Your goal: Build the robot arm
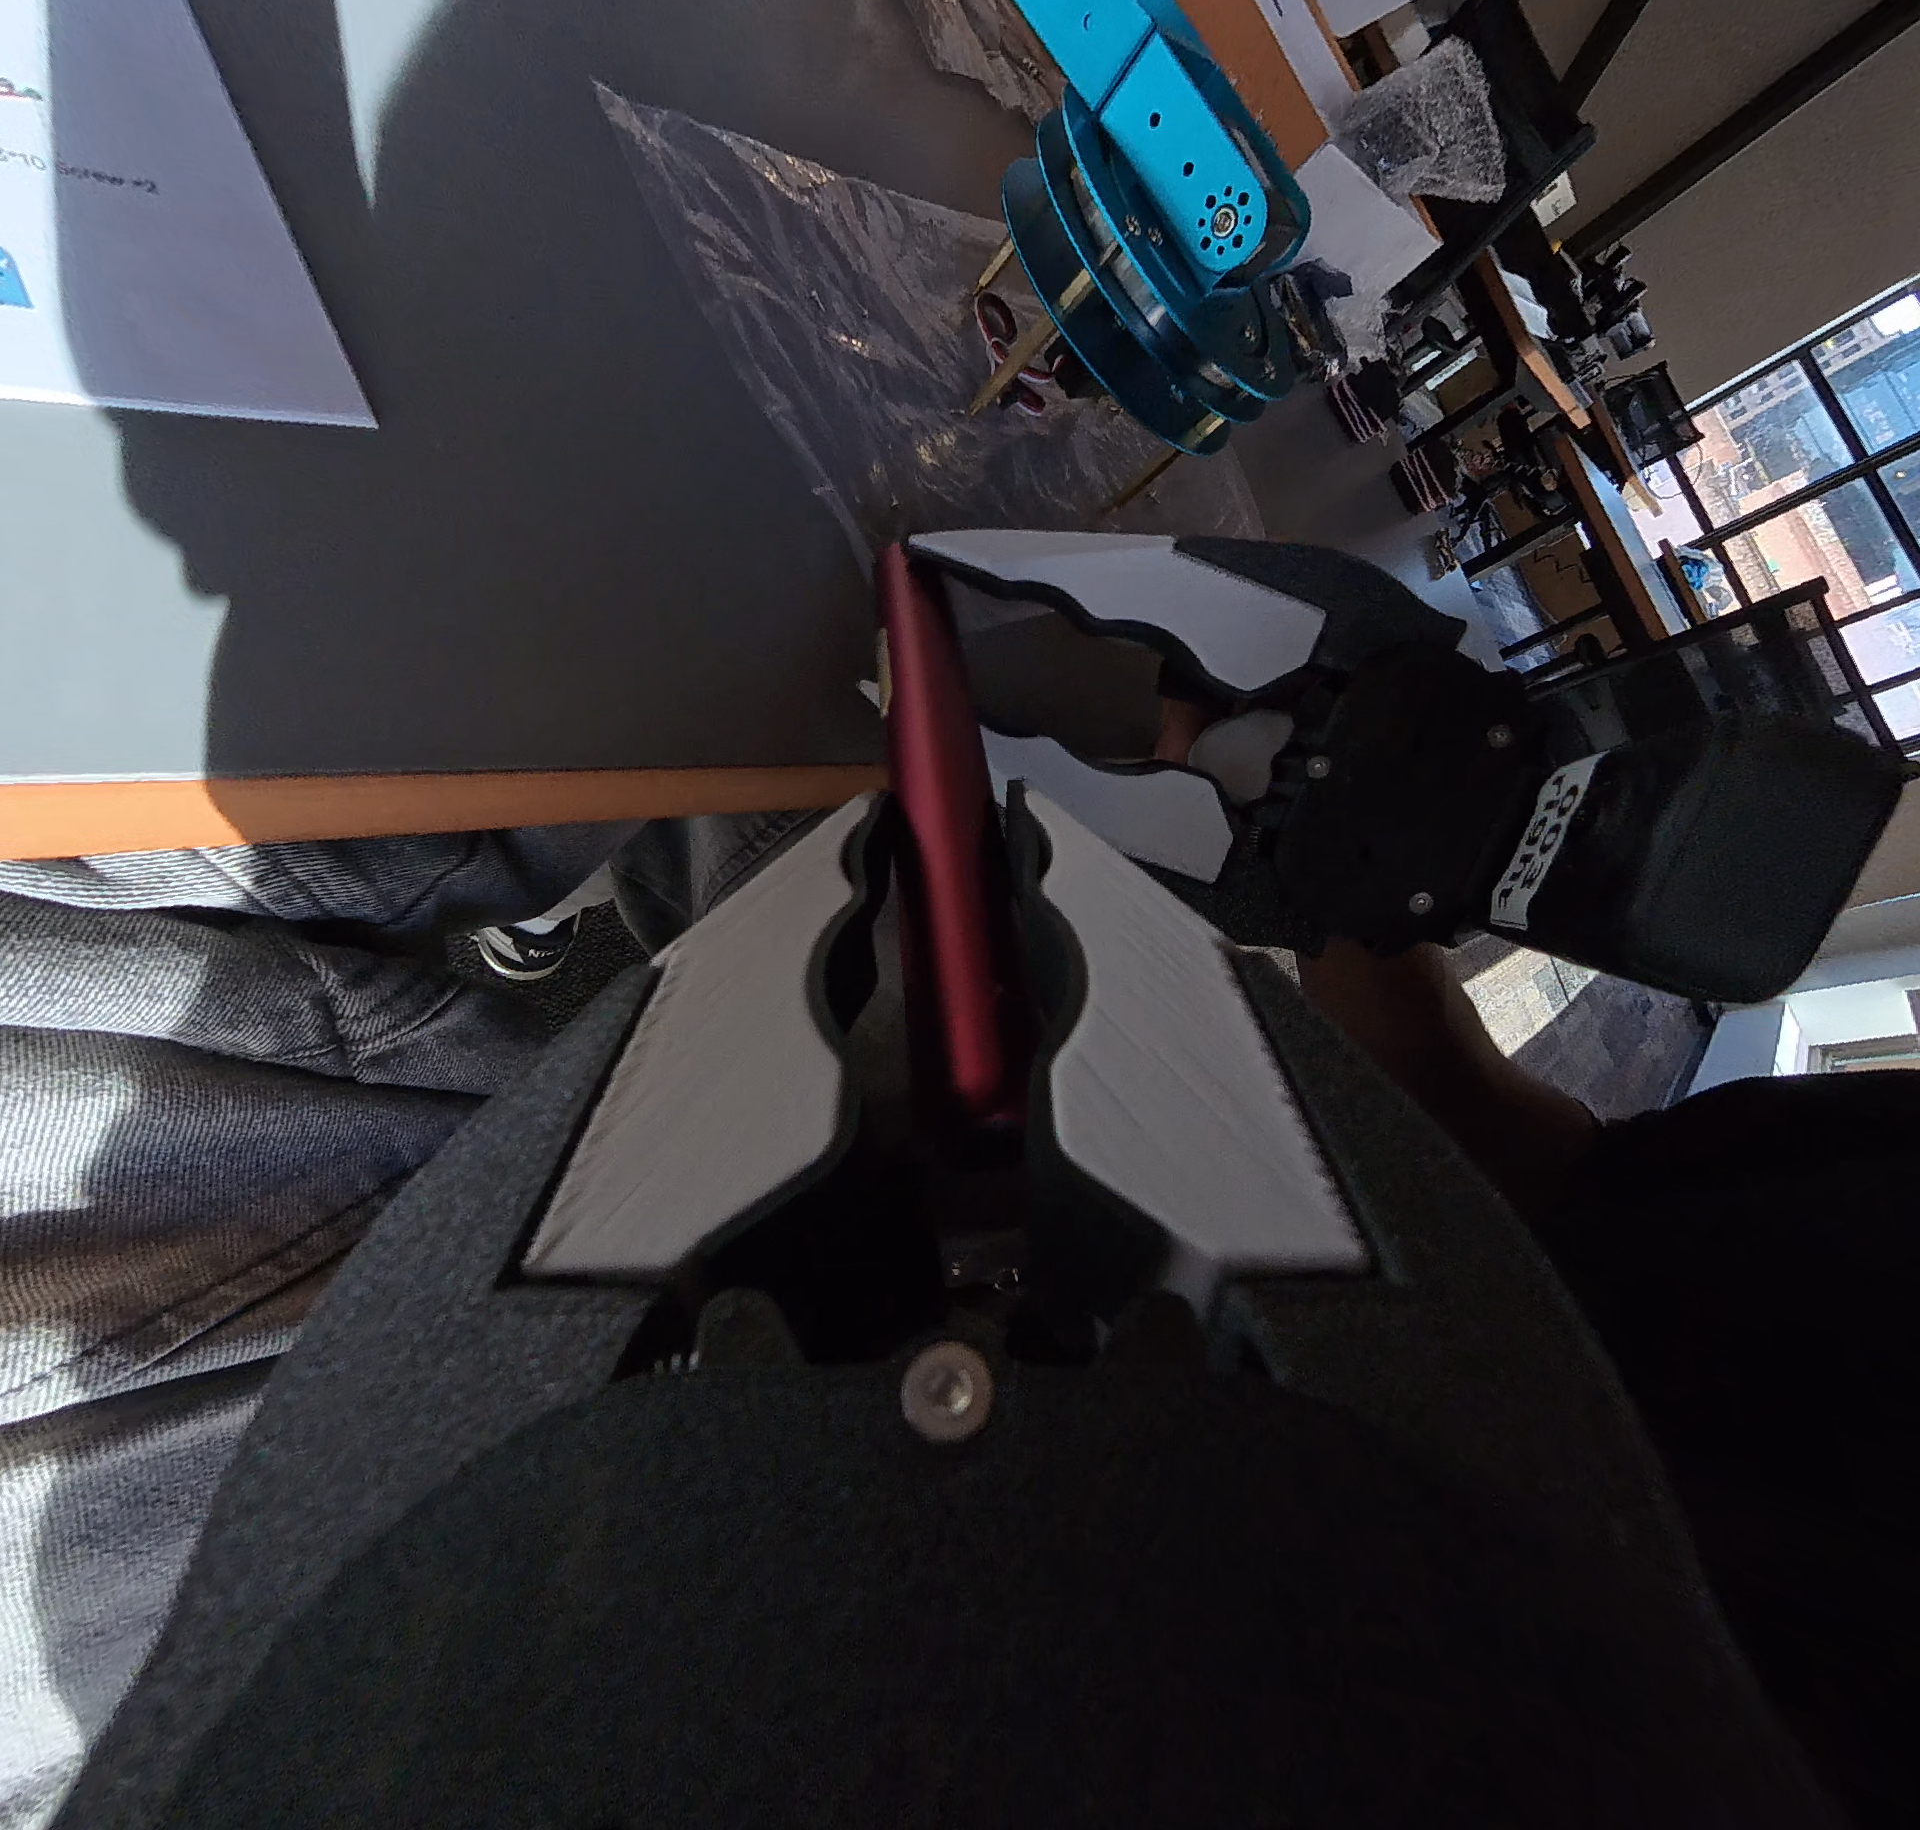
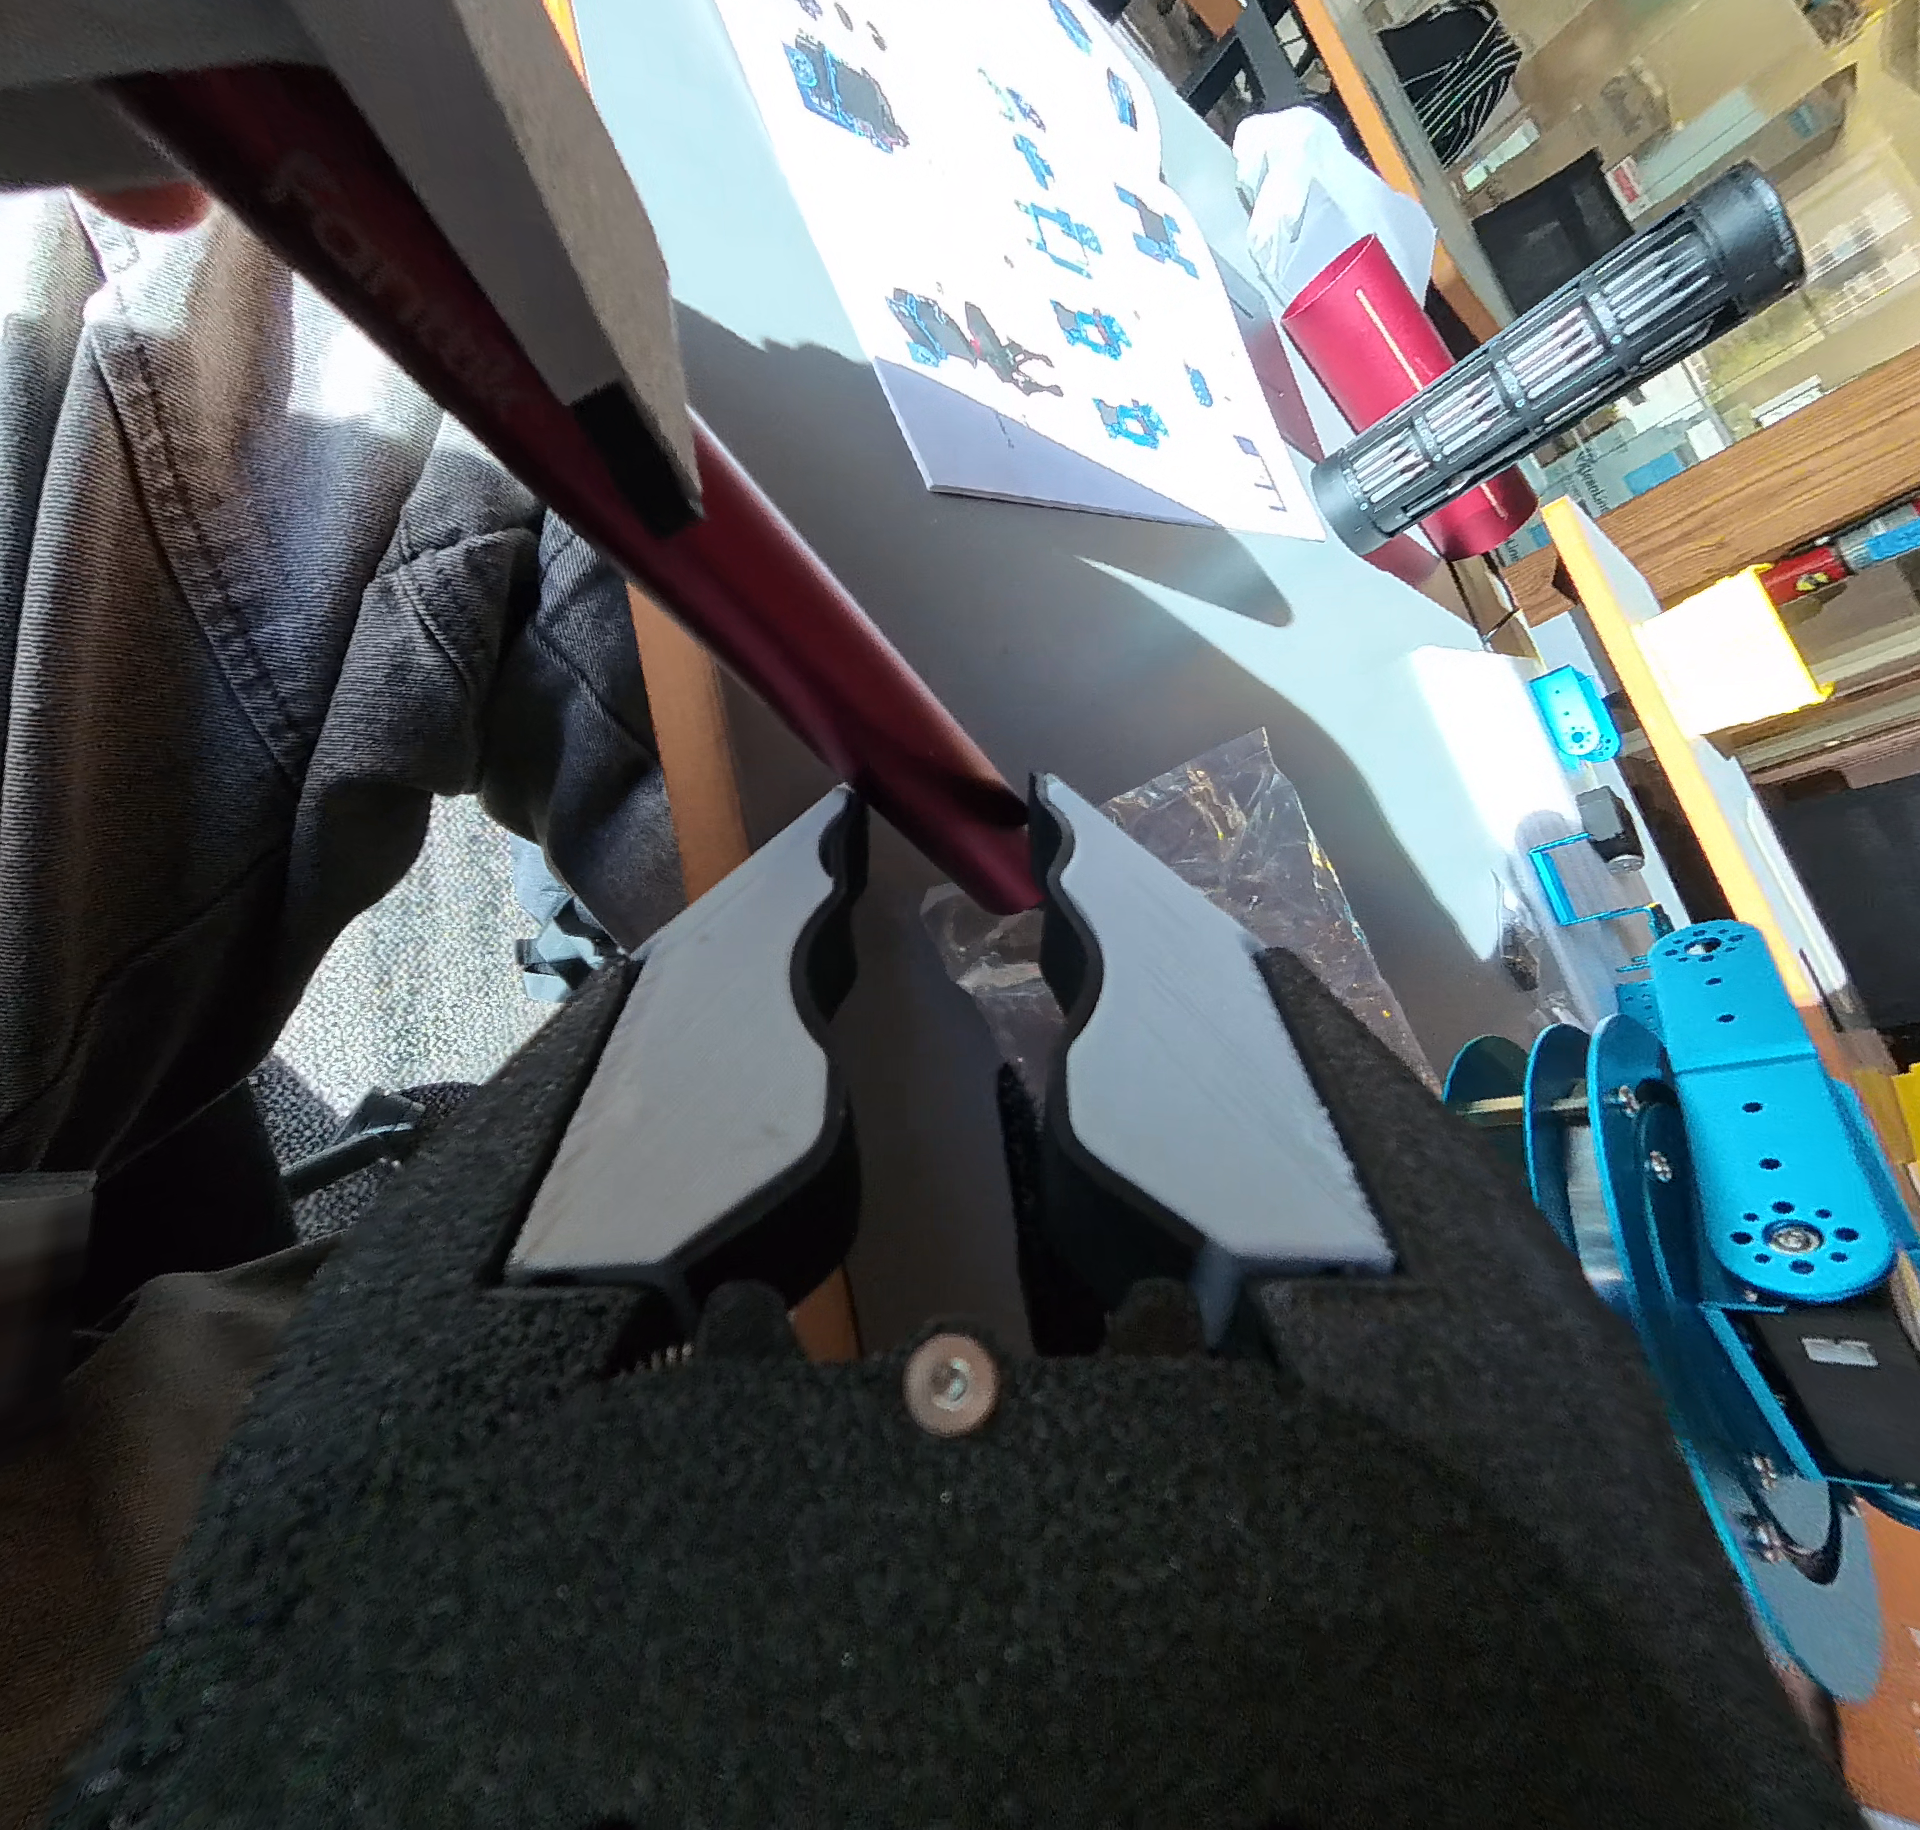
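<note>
A slim, dark red anodised metal rod, smooth and matt with a rounded end, is clamped lengthwise between the white, black-edged fingers of the left gripper. Its long axis runs straight out along those fingers, and its far end sticks past their tips over the orange edge of the grey table. That far end reaches the right gripper, whose jaws stand parted around the tip without closing; the rod touches the right-hand finger. Behind lie a crinkled clear plastic bag, a blue metal robot arm kit on round plates, a white sheet of printed diagrams and a red tube with a black slotted insert. A person in grey denim sits close.
</note>
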